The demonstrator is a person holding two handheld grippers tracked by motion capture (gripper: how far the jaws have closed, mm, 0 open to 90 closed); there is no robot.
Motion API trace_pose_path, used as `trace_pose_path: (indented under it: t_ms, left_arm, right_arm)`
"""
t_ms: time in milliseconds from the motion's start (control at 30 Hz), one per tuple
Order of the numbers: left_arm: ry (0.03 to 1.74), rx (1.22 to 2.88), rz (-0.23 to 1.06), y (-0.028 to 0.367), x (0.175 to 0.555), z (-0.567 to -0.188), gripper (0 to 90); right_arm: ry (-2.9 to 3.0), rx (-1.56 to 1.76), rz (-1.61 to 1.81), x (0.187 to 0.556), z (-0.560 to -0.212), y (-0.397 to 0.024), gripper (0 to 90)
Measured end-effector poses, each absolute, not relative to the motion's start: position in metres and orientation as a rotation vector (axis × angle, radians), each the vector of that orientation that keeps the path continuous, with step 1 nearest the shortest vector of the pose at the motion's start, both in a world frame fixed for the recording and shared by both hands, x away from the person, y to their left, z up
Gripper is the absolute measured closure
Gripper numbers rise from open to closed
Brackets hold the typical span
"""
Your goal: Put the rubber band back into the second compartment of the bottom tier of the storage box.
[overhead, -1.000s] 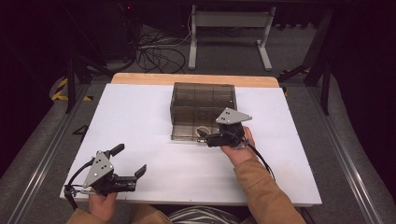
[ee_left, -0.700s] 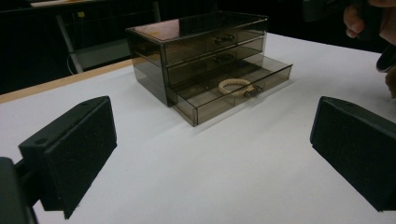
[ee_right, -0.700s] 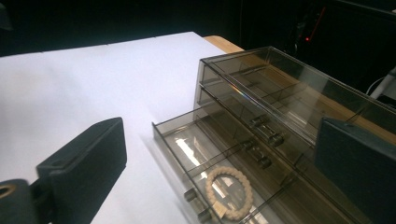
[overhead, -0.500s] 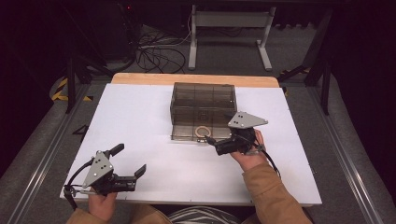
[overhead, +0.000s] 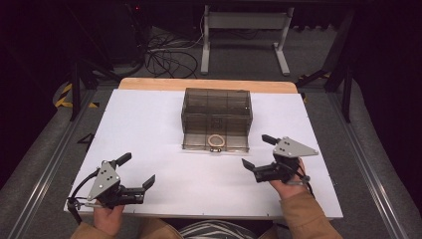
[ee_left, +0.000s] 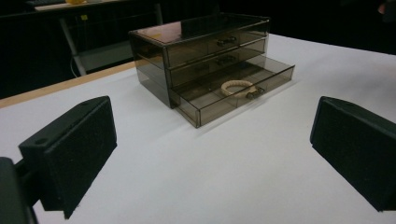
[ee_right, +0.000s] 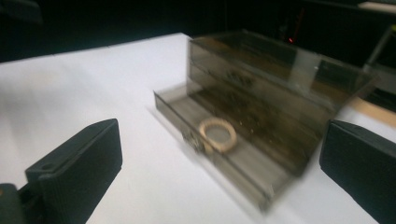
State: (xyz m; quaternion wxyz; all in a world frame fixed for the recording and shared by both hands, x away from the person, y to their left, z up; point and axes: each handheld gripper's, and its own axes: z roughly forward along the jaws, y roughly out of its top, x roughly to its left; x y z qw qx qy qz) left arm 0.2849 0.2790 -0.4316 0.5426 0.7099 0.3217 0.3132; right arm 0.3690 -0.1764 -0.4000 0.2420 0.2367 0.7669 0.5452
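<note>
Smoked-plastic drawer chest [overhead: 216, 112] sits at the table's centre, toward 12 o'clock from the person. Three drawers; the bottom drawer [overhead: 215, 142] is pulled out toward 6 o'clock, the two above it are pushed in.

A beige braided ring [overhead: 216, 141] lies flat on the floor of the open drawer, just behind the front wall, near the small metal knob [overhead: 216, 149]. In the left gripper view the ring [ee_left: 236, 87] rests against the front right part of the drawer; in the right gripper view the ring [ee_right: 217, 133] is blurred but plainly inside the drawer, free of any jaw.

Right gripper [overhead: 260, 155] is off the drawer's front right corner, at about 4 o'clock from the ring, well apart from it, pointing toward 9 o'clock. Its jaws have just been opening and now stand wide, nothing between them; white table [overhead: 149, 114] shows in the gap.

Left gripper [overhead: 136, 171] rests at the near left of the table, about 7 o'clock from the chest, well apart from it. Jaws spread wide, empty, aimed toward the chest.

Wooden table edge [overhead: 149, 83] runs along the far side at 12 o'clock.
</note>
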Motion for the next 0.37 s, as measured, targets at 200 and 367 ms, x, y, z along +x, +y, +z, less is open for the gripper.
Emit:
trace_pose_path:
  t_ms: [200, 367]
  left_arm:
    - [0.766, 1.684, 0.758, 0.281, 0.285, -0.43, 1.4]
    - [0.764, 1.683, 0.758, 0.281, 0.286, -0.43, 1.4]
  right_arm:
    - [2.077, 0.796, 1.465, 0.353, -0.433, -0.224, 0.0]
    - [2.092, 0.837, 1.431, 0.347, -0.45, -0.242, 0.0]
